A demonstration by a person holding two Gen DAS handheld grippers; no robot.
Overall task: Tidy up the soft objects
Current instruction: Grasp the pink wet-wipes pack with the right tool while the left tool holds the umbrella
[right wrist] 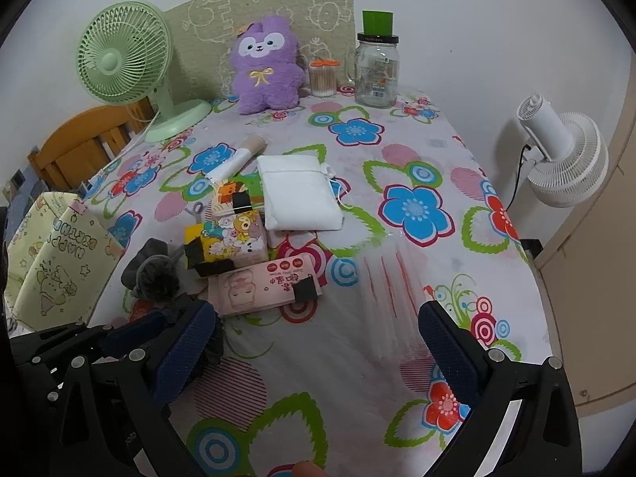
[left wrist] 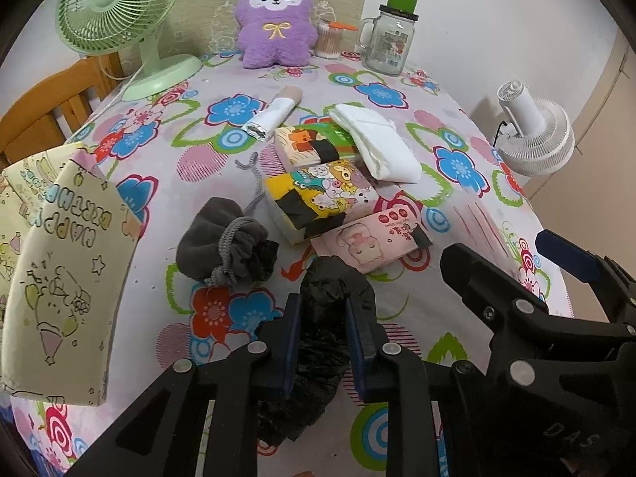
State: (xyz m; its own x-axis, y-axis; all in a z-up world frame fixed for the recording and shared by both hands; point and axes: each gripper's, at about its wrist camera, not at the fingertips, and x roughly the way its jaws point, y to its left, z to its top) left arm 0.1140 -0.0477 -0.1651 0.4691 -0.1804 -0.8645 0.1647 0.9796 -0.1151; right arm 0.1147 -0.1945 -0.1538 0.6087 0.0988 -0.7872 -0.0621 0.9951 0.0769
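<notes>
My left gripper (left wrist: pixel 324 310) is shut on a crumpled black plastic bag (left wrist: pixel 334 278) near the table's front edge. A grey drawstring pouch (left wrist: pixel 226 238) lies just left of it. Beyond are a pink tissue pack (left wrist: pixel 373 238), a yellow cartoon tissue pack (left wrist: pixel 318 198), an orange-print pack (left wrist: pixel 306 143), a folded white cloth (left wrist: pixel 377 143) and a roll of white bags (left wrist: pixel 274 111). My right gripper (right wrist: pixel 316 318) stands open over bare tablecloth, right of the left gripper, nothing between its fingers. The pink pack (right wrist: pixel 262 286), the pouch (right wrist: pixel 155 274) and the white cloth (right wrist: pixel 298 194) also show in the right wrist view.
An open paper gift bag (left wrist: pixel 67 270) stands at the table's left edge. At the back are a green fan (left wrist: pixel 119 12), a purple plush (left wrist: pixel 274 20), a swab jar (left wrist: pixel 328 41) and a glass mug jar (left wrist: pixel 389 43). A white fan (left wrist: pixel 532 131) stands off the right edge.
</notes>
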